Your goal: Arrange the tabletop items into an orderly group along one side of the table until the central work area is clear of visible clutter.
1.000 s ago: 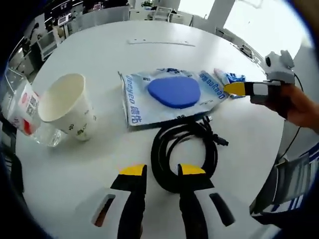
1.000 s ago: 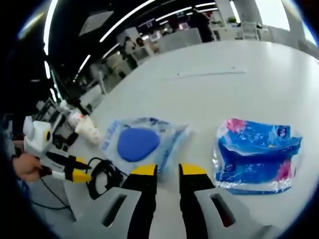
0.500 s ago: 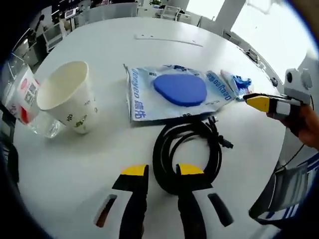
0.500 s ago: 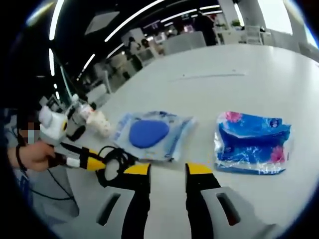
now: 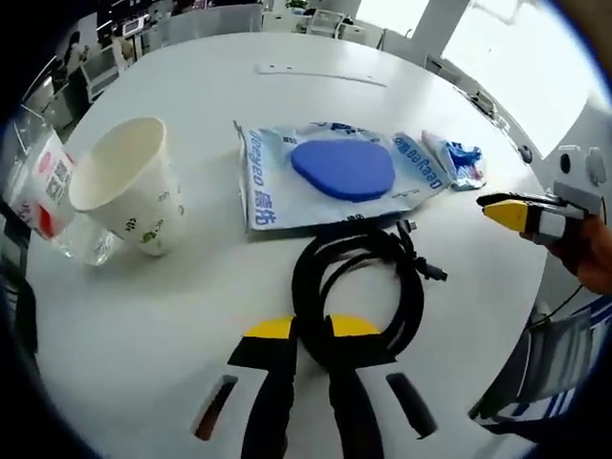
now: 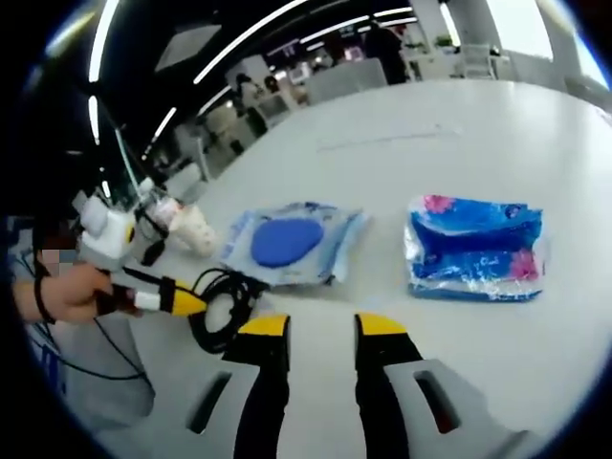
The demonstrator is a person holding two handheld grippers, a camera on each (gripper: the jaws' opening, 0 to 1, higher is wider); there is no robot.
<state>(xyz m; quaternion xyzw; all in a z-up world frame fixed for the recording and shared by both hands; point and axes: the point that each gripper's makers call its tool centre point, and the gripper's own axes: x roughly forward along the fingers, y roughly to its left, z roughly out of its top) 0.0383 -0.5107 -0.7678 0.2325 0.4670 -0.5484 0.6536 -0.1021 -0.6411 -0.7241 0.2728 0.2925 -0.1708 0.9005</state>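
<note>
A black coiled cable (image 5: 359, 287) lies on the white round table (image 5: 143, 325) just ahead of my left gripper (image 5: 313, 330). The jaws have closed in on the coil's near strand, which runs between the yellow tips. Beyond the cable sits a wet-wipes pack (image 5: 335, 172) with a blue lid, and left of it a paper cup (image 5: 129, 196). A blue tissue pack (image 6: 473, 249) lies ahead and to the right of my right gripper (image 6: 322, 325), which is open and holds nothing. In the right gripper view the left gripper (image 6: 186, 302) touches the cable (image 6: 225, 306), with the wipes pack (image 6: 287, 244) behind.
A clear plastic cup with a red label (image 5: 48, 206) stands behind the paper cup at the table's left edge. The right gripper (image 5: 512, 212), held by a hand, hovers at the table's right edge. Chairs and desks stand beyond the table.
My left jaws have narrowed around the cable's near strand. The right gripper has drawn back slightly toward the table edge, still open.
</note>
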